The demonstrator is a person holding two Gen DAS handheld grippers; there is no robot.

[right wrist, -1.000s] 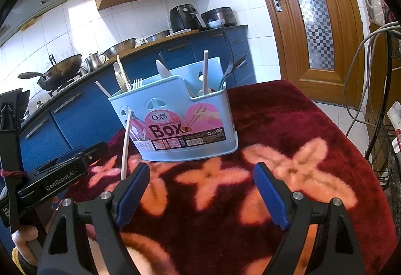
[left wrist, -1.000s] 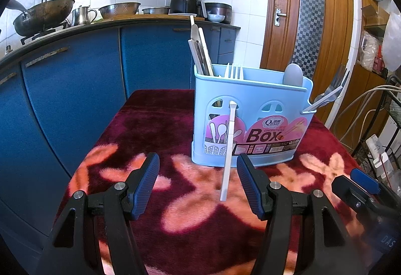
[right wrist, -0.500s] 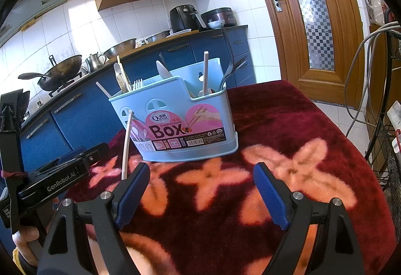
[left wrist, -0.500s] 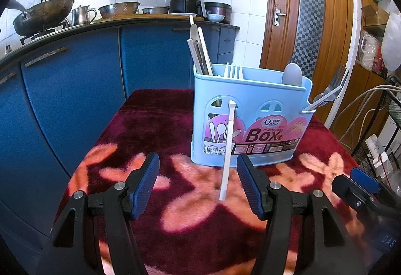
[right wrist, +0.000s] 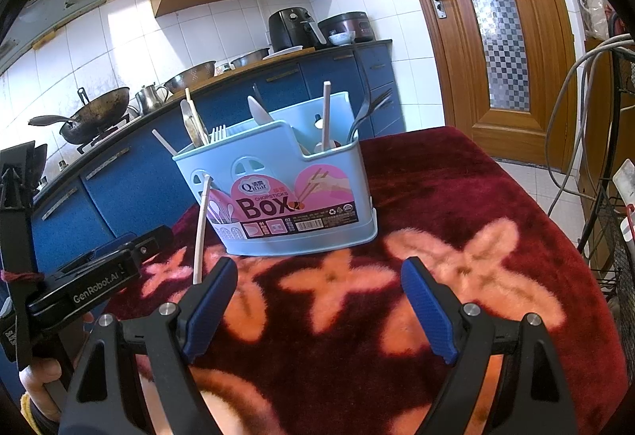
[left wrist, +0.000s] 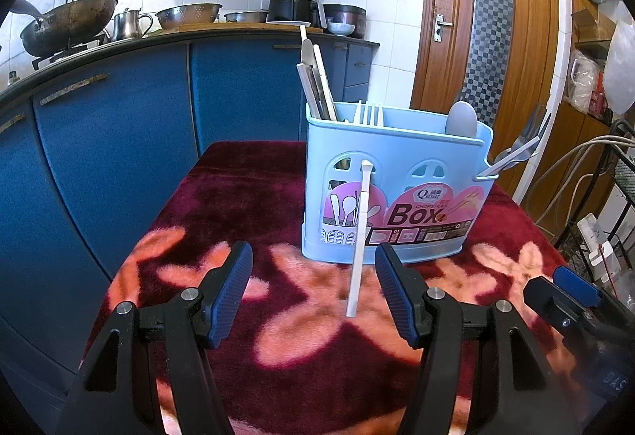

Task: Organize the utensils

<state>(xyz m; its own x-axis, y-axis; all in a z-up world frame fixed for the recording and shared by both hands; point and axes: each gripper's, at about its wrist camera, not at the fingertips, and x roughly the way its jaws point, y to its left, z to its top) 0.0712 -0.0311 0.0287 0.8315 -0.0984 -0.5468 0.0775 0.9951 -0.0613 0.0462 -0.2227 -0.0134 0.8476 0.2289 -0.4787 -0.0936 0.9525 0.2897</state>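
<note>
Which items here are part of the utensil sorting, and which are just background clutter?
Job: white stick leaning on the caddy, blue caddy, forks, spoon, left gripper, right gripper, both open.

Background: wok, kettle, colander, air fryer, door.

Home kitchen, wok on stove, blue cabinets (tiled walls)

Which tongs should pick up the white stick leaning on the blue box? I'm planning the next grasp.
Left. The white stick stands between the open left tongs, nearer their right finger. The right tongs, also open, sit off to its side.
</note>
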